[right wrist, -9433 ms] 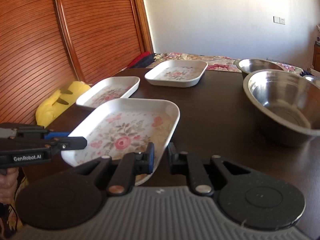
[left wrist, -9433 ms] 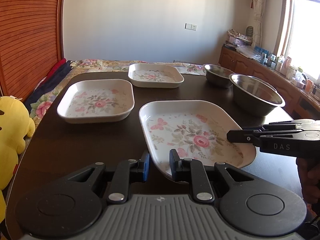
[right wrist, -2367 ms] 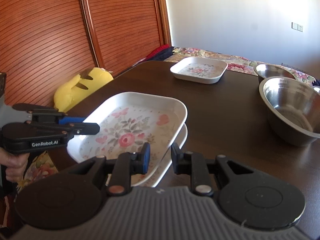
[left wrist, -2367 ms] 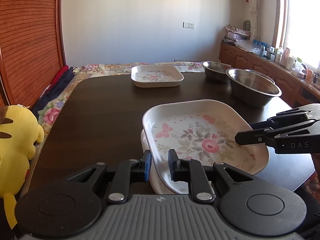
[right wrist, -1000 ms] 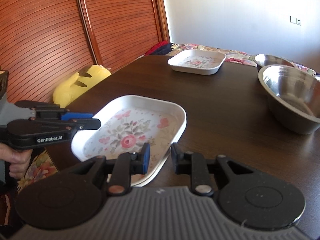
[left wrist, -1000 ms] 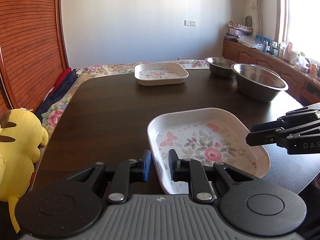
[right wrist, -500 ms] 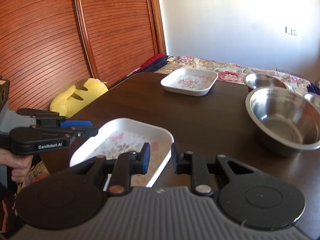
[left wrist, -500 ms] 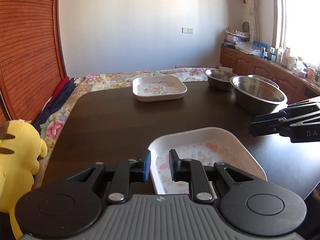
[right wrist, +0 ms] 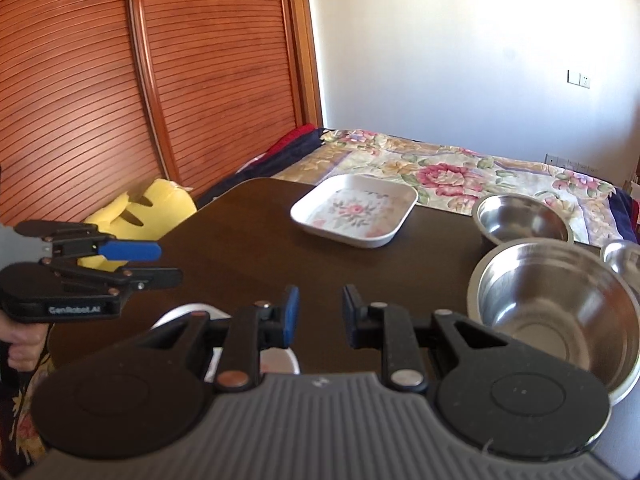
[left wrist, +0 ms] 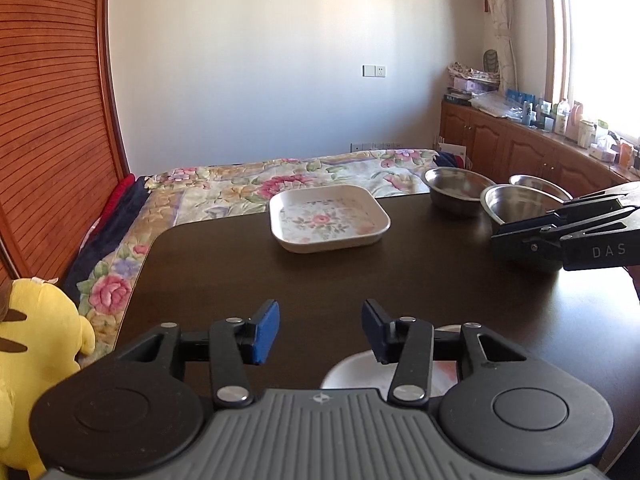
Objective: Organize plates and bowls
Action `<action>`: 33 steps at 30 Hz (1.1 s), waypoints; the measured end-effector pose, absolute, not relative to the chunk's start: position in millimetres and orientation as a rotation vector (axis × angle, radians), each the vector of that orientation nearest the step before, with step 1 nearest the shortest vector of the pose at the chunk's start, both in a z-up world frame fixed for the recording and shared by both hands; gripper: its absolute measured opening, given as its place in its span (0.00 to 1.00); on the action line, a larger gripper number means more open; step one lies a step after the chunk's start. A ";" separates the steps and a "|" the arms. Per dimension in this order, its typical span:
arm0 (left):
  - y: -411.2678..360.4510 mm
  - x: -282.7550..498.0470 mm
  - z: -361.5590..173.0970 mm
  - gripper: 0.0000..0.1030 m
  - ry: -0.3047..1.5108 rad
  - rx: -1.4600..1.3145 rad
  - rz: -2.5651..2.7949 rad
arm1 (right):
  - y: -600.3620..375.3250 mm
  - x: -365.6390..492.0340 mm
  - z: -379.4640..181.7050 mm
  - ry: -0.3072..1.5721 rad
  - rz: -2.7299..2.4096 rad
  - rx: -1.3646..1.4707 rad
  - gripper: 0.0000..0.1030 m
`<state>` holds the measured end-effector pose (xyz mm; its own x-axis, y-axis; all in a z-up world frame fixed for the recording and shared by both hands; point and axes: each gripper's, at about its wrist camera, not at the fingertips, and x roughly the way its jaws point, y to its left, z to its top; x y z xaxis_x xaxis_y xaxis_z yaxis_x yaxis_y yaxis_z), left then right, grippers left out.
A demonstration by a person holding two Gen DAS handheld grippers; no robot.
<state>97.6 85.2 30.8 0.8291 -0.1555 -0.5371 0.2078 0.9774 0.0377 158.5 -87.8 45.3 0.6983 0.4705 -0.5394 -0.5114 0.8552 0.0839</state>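
A white floral plate [left wrist: 328, 220] sits at the far side of the dark table [left wrist: 400, 280]; it also shows in the right wrist view [right wrist: 354, 210]. The stacked floral plates [left wrist: 360, 372] lie at the near edge, mostly hidden under both grippers, with a rim also showing in the right wrist view [right wrist: 180, 314]. My left gripper [left wrist: 319, 332] is open and empty above the table. My right gripper [right wrist: 318, 316] is open and empty. Steel bowls stand at the right: a large bowl [right wrist: 556, 316], a middle bowl [right wrist: 520, 218] and a small bowl [right wrist: 622, 256].
A yellow plush toy [left wrist: 36, 344] sits off the table's left edge. A bed with a floral cover [left wrist: 280, 178] lies beyond the far edge. A wooden cabinet [left wrist: 540, 156] with bottles runs along the right wall.
Both grippers opened and let go of the floral plate, now stacked on the other at the near edge. Both grippers rose and tilted up, so the stack dropped mostly out of view.
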 end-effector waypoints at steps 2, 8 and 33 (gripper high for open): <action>87.3 107.1 30.3 0.46 0.570 0.099 -0.190 | -85.9 166.0 45.6 0.584 0.547 -0.084 0.25; 92.3 134.2 29.2 0.52 0.602 0.119 -0.189 | -81.5 193.6 49.6 0.600 0.549 -0.089 0.29; 111.0 247.5 26.6 0.79 0.636 0.053 -0.251 | -68.1 326.3 35.2 0.844 0.518 -0.026 0.59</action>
<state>247.5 111.0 26.6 0.7755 -0.2156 -0.5933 0.2480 0.9684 -0.0277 326.3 -68.1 35.2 0.5483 0.4277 -0.7186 -0.4476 0.8760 0.1799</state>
